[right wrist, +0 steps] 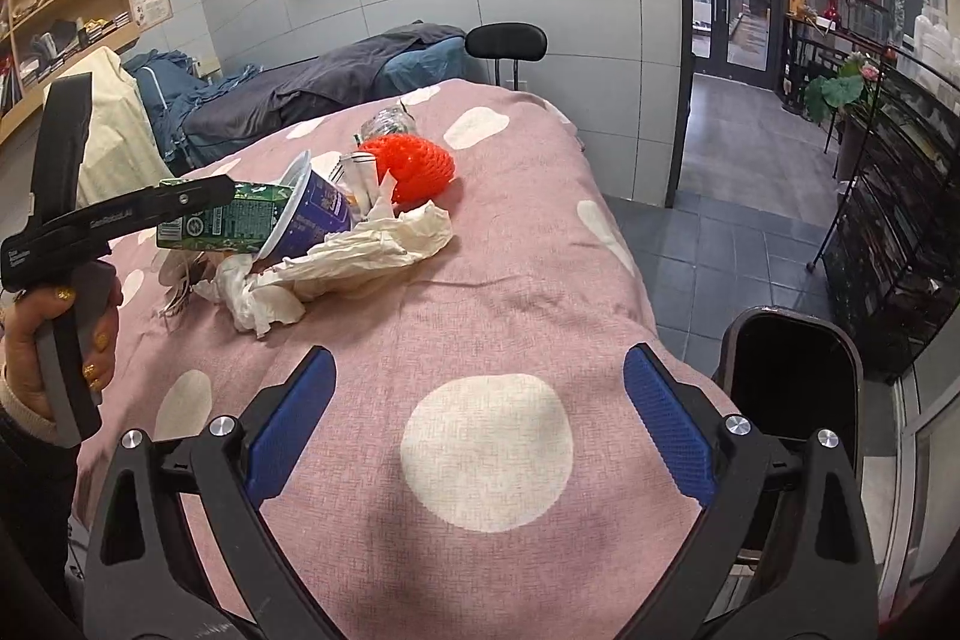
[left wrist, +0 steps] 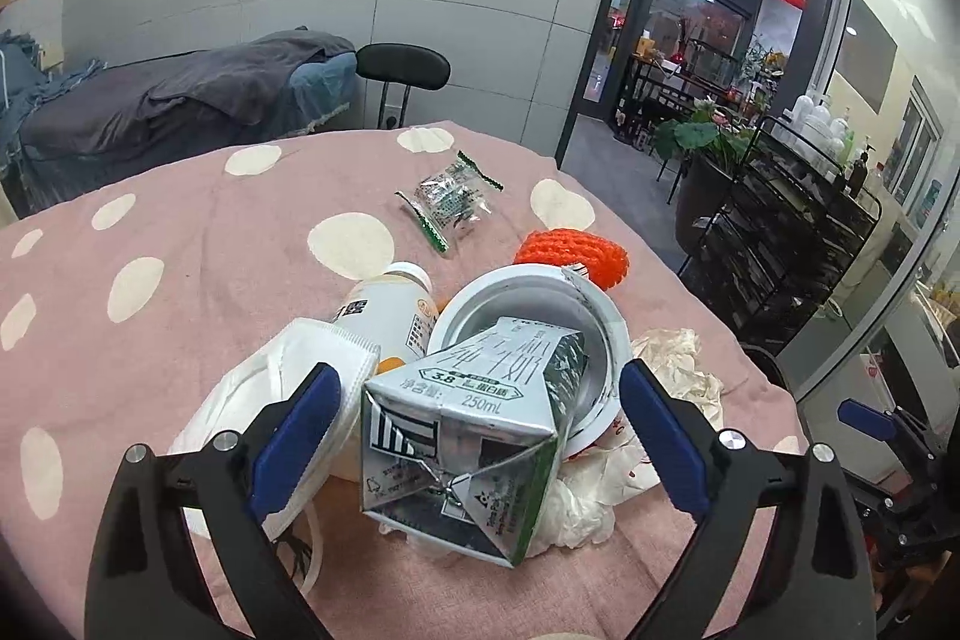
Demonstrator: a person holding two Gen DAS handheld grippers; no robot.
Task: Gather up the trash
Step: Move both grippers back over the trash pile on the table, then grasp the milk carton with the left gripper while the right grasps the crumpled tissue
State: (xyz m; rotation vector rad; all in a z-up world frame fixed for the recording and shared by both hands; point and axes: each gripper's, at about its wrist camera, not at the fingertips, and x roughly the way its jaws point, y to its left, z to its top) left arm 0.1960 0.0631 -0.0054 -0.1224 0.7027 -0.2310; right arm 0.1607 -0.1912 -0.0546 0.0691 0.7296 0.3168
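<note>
A silver and green milk carton lies on the pink dotted cloth, its top end stuck inside a tipped white-rimmed cup. My left gripper is open around the carton, with gaps between both blue pads and its sides. A white face mask lies under the left finger. Around the cup are a white bottle, an orange foam net, a clear wrapper and crumpled tissue. My right gripper is open over bare cloth, holding nothing, to the right of the pile.
A black bin stands open on the floor just past the bed's right edge. In the right wrist view a hand holds the left gripper's handle. A black rack, a chair and a covered bed lie beyond.
</note>
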